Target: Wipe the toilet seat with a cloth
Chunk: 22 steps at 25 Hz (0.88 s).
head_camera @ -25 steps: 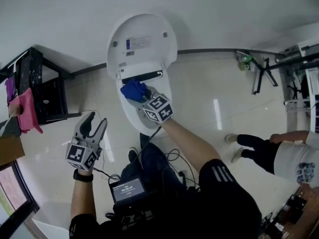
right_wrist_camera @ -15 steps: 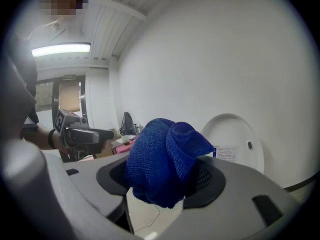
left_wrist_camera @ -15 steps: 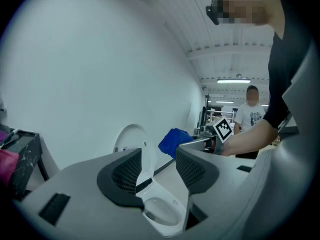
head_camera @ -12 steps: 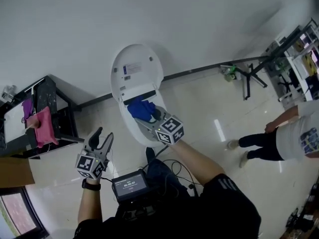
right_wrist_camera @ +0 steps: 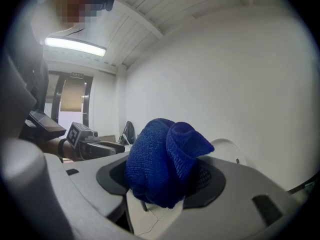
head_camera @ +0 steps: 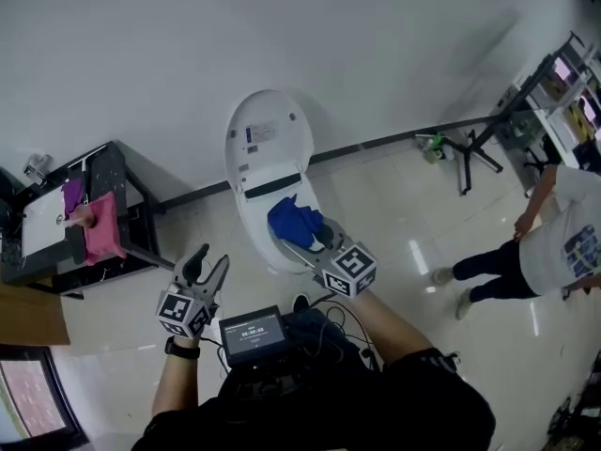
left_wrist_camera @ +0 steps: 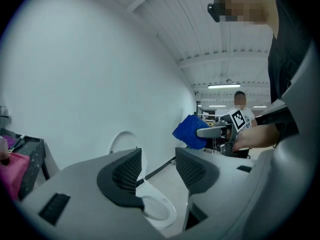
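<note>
Cloth [head_camera: 294, 222], blue, bunched up, clamped in R gripper [head_camera: 308, 236] over toilet seat [head_camera: 255, 238]; lid [head_camera: 268, 139] up. L gripper [head_camera: 210, 261] has jaws apart w/ nothing between, held left of toilet, well apart from cloth.

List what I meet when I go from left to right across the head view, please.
pink cloth → left gripper → blue cloth → black stand → person in a white shirt
</note>
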Tool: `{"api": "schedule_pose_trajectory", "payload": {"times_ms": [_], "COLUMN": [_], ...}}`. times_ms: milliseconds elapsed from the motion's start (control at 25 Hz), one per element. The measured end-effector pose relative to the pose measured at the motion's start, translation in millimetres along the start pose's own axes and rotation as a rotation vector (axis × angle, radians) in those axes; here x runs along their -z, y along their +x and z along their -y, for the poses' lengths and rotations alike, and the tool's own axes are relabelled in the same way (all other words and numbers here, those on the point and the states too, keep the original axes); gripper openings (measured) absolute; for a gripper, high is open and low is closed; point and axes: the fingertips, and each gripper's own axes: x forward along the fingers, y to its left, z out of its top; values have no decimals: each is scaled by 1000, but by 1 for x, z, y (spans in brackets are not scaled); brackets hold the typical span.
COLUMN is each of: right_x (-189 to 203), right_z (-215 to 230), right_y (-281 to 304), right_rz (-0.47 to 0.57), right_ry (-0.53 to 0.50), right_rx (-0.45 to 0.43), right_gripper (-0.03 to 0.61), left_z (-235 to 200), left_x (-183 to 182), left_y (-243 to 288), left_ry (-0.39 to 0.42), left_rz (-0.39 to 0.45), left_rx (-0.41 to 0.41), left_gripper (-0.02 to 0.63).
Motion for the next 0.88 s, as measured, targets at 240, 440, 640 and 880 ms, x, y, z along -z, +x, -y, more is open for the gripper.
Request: {"api": "schedule_pose_trajectory", "payload": {"times_ms": [240, 440, 640, 880], "right_x": [-19, -23, -22, -27], "right_z": [-12, -5, 6, 15], "right_y": [-41, -69, -91, -104], "right_rz": [60, 78, 82, 81], "right_ry": [28, 29, 39, 58], "right_rx": [22, 26, 39, 41], "right_gripper": [279, 276, 275, 275], "left_z": [8, 28, 46, 65], "left_x": [-3, -17, -21, -35], "left_y": [-19, -20, -13, -4], "left_ry": [8, -14, 18, -6], "left_rz": [25, 48, 51, 69], "left_rx": [-31, -57, -49, -59], "left_gripper": [209, 209, 209, 209]}}
